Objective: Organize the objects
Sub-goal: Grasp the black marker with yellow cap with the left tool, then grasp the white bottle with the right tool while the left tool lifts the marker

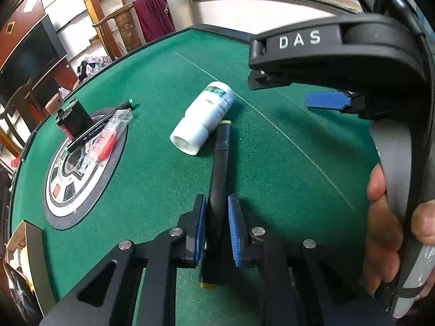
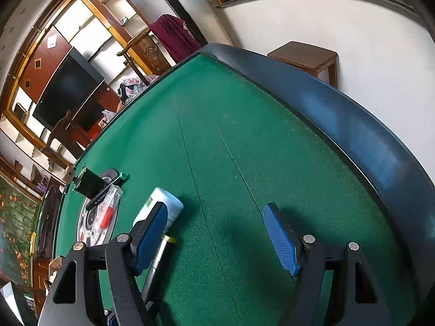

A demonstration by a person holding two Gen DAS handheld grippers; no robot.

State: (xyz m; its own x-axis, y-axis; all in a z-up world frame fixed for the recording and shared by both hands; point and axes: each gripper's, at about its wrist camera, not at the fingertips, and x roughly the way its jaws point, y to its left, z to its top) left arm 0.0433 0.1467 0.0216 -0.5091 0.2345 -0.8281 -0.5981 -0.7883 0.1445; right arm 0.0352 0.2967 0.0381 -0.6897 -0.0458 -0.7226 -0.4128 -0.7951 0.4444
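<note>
My left gripper (image 1: 216, 203) is shut on a black marker (image 1: 221, 149) with yellow ends. The marker runs lengthwise between the blue pads and lies low on the green felt table (image 1: 272, 176). Its far tip reaches a white bottle (image 1: 206, 116) that lies on its side. My right gripper (image 2: 216, 209) stands open above bare felt with nothing between its fingers. In the right wrist view the bottle (image 2: 170, 199) and the marker (image 2: 159, 260) show beside and behind its left finger. In the left wrist view one blue pad (image 1: 326, 100) of the right gripper shows at upper right.
A round panel (image 1: 81, 179) set in the felt at left carries a black box (image 1: 76, 116), a black pen with a green cap (image 1: 103, 125) and a clear case with a red item (image 1: 108, 138). The dark padded table rim (image 2: 326, 114) curves along the right. A hand (image 1: 380, 217) grips the right tool.
</note>
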